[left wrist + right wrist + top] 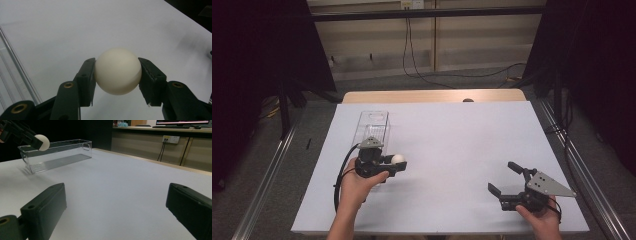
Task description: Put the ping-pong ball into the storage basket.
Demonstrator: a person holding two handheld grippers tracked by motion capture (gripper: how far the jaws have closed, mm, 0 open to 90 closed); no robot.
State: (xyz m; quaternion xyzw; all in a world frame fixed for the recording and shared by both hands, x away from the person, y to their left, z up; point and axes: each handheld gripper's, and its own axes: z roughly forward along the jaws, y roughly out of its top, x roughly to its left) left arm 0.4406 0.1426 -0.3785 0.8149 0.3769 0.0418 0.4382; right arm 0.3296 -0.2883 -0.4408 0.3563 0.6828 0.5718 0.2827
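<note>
Between the left gripper's (117,75) clamped jaws sits the white ball (118,71); right gripper (508,178) gapes.

in the left gripper view, we see the left tool (117,72) cut off by the bottom edge, its pads hiding both flanks of the white ball (118,71); the clear bin (10,67) is cropped at the left edge. in the right gripper view, the right tool (115,207) is blurred and cropped below.
</note>
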